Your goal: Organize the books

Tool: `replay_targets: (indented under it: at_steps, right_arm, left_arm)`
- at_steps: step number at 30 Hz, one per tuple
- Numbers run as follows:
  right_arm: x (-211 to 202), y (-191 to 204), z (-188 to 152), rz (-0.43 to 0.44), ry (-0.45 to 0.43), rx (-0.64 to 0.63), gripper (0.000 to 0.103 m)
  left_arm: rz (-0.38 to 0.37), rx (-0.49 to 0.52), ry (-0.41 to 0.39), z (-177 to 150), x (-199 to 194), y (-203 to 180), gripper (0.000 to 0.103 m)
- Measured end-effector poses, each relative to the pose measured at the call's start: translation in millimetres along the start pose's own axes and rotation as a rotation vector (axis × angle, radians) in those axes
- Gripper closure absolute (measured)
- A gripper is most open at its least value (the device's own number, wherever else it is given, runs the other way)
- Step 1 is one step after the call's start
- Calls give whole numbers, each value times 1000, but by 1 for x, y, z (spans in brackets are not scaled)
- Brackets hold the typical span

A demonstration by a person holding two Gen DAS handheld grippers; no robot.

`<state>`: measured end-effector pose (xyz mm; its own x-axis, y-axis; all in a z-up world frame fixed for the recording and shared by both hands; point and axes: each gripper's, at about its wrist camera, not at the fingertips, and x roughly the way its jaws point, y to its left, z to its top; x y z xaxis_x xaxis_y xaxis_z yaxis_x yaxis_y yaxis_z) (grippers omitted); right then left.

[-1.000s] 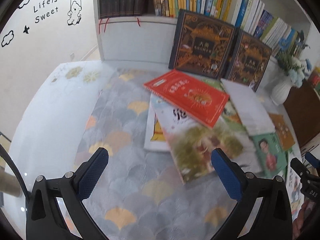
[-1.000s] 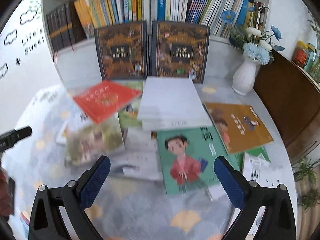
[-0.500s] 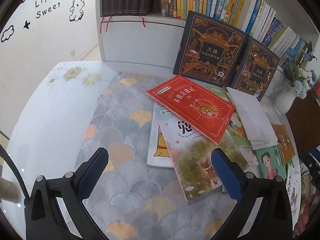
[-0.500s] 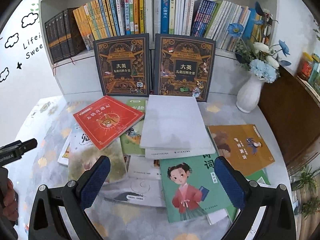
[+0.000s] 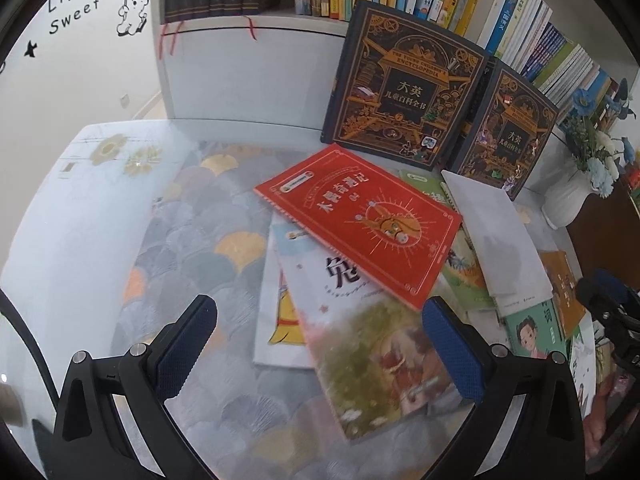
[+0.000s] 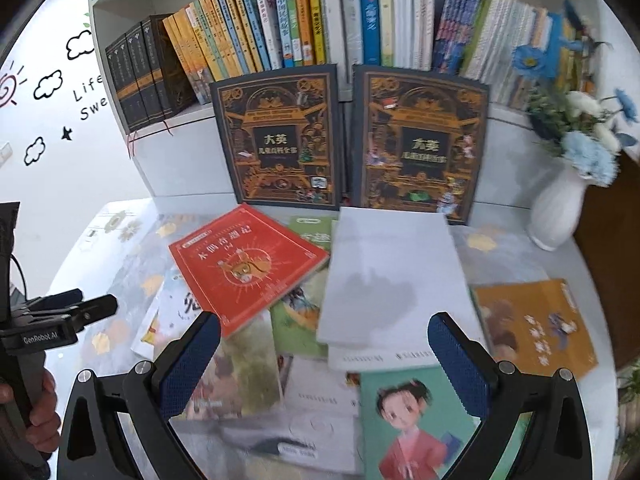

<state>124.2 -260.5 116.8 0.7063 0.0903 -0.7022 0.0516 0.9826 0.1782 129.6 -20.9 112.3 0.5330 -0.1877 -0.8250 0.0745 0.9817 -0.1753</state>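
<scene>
We've barely begun: left claw [image 5: 320, 344] & right claw [image 6: 324, 356] both gape wide w/ nothing held, red book [image 6: 244, 266] etc. scattered on table [image 5: 80, 216].

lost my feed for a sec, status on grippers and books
Left gripper open, empty. Right gripper open, empty. Red book atop the loose pile, untouched. Vase at table's right edge.

Our left gripper [image 5: 320, 344] hangs wide open over the table [image 5: 80, 240]. Right between its fingers lies a picture book [image 5: 380, 360]. A red book [image 5: 360, 220] rests on it, farther ahead.
</scene>
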Motion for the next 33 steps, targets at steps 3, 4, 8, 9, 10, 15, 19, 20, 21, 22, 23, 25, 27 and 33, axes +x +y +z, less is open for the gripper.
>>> replay_targets:
  at_steps: [3,4,8,9,10,15,19,20,21,22,23,25,27,33]
  right_arm:
    - [23,1,10,39,11,-16,0]
    - [31,3,14,49,17,-26,0]
    - [62,9,28,84,34,-65,1]
    - [70,11,32,91,39,-73,3]
    - [79,11,36,98,46,-80,5]
    - [126,6,59,148,111,-77,11]
    - [158,4,74,192,162,-78,11]
    - [166,6,77,203,176,-88,11]
    - [174,10,80,208,189,-106,12]
    - [181,13,81,210,198,-124,16]
    - [187,16,82,210,209,-141,19]
    - [203,24,84,189,240,-178,30]
    - [217,26,85,184,264,-193,37]
    - [244,31,88,148,323,-221,45]
  left_arm:
    - [-12,-11,15,6,17,-4,1]
    - [-16,-18,21,9,23,-4,1]
    - [-43,-49,44,16,45,-3,1]
    - [-45,-56,49,18,52,-3,1]
    - [-44,-59,51,20,56,-4,1]
    - [-61,-78,83,25,82,-7,1]
    - [-3,-43,97,25,97,-14,1]
    - [18,-26,101,25,100,-16,1]
    - [36,-9,105,24,103,-17,1]
    - [54,10,107,24,105,-19,1]
    - [65,26,109,23,107,-20,1]
    - [62,40,117,24,110,-22,1]
    - [32,35,123,25,112,-22,1]
    - [-47,10,135,27,121,-24,1]
